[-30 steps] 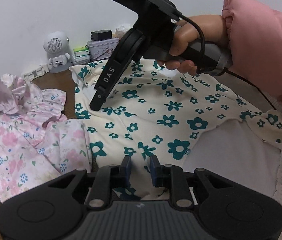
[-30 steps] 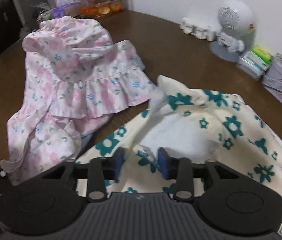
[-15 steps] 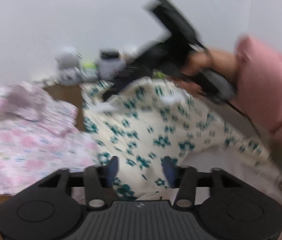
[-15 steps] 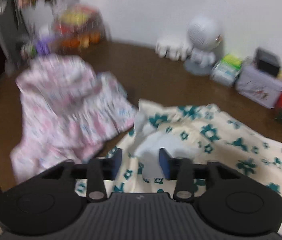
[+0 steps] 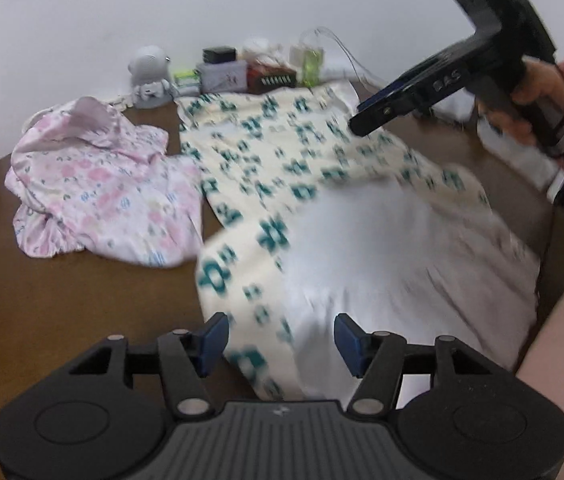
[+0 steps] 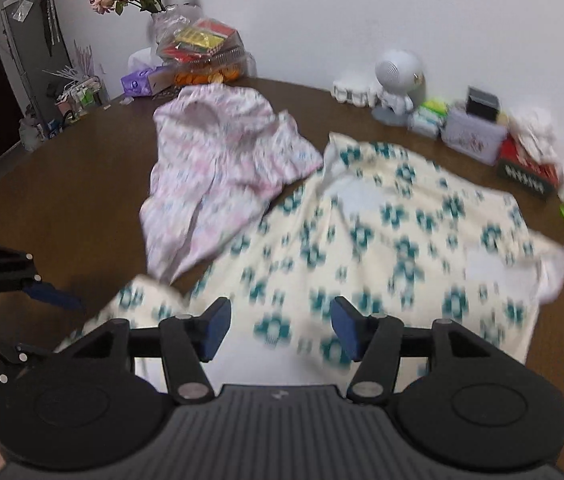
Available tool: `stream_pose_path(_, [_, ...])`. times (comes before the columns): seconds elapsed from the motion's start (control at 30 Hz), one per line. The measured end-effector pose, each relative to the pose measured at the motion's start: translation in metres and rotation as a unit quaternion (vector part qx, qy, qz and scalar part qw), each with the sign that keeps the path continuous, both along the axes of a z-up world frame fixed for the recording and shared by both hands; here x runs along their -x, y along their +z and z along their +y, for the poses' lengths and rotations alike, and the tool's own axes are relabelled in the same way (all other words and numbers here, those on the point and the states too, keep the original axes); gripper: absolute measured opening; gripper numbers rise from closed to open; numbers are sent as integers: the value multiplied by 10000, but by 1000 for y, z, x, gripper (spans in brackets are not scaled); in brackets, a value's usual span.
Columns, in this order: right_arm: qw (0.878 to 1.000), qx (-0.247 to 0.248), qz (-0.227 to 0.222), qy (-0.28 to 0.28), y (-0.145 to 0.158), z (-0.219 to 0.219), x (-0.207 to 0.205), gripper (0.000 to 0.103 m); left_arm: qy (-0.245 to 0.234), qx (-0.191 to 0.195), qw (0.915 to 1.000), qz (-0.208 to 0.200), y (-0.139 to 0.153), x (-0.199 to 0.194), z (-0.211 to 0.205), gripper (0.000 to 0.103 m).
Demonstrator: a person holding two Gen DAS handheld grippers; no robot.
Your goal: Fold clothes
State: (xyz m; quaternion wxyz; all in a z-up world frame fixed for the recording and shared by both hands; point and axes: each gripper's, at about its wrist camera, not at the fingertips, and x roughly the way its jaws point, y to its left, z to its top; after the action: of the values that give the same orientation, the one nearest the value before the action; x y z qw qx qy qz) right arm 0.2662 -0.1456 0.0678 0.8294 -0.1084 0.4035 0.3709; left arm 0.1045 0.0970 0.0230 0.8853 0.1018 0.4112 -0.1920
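1. A pink dress lies bunched just beside the green-flowered garment spread on the brown table.
2. Boxes and a white robot toy line the wall.
3. Left gripper and right gripper both gape wide, holding nothing.
4. The flower print is blurred.

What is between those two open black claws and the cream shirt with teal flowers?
Nothing visible. The left gripper and right gripper both hang open directly over the cream teal-flowered shirt; the pink floral garment lies beside it.
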Motion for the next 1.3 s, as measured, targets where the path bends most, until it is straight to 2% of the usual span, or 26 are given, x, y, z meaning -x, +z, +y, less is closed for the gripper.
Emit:
stream_pose_path(0.03, [10000,-3,0,-61,-2,-8,10,57,38,-114,9999,-13,-2,5,-4,50])
stream_pose_path(0.1, [9997,-59,9,-223,-5,-26,26,57,161,-235,9996,0,-6,10,-8,35])
stream_pose_path(0.27, [9975,-196,36,-681,-14,-69,65,57,527,-519,9972,80,-17,11,-6,18])
stream_pose_path(0.3, [9967,-227,62,-773,-16,-77,72,57,589,-537,9968,76,-19,10,-5,7])
stream_pose_path(0.4, [9939,-295,119,-1057,-24,-97,90,57,815,-616,9946,-196,-14,13,-1,3])
stream_pose_path(0.5, [9906,-382,122,-1312,-29,-114,105,57,581,-705,9935,-677,3,25,-7,2])
stream_pose_path(0.6, [9860,-523,179,-1573,-34,-130,114,57,-27,-722,9952,-653,7,33,-26,1])
stream_pose_path(0.73, [9810,-661,266,-1806,-42,-143,119,57,-837,-741,9918,-619,12,44,-51,2])
stream_pose_path(0.83, [9806,-675,295,-1819,-48,-143,123,57,-950,-823,9919,-208,-6,33,-59,7])
stream_pose_path(0.93, [9816,-650,338,-1765,-53,-141,127,57,-1019,-463,9933,271,-26,24,-58,10])
stream_pose_path(1.03, [9803,-650,405,-1821,-59,-143,128,57,-1020,-83,9936,481,-29,23,-54,24])
stream_pose_path(1.07, [9795,-664,429,-1850,-60,-145,129,57,-1045,66,9930,540,-27,23,-50,36])
stream_pose_path(1.1, [9787,-681,445,-1883,-61,-147,129,57,-1079,248,9924,538,-22,24,-46,41])
stream_pose_path(1.2, [9766,-725,442,-1975,-62,-152,129,57,-1074,722,9915,166,6,28,-28,48])
stream_pose_path(1.23, [9759,-738,436,-2005,-62,-153,129,58,-989,806,9918,-42,16,28,-21,50])
stream_pose_path(1.3, [9750,-758,427,-2045,-63,-153,127,58,-676,700,9942,-467,29,24,-12,52])
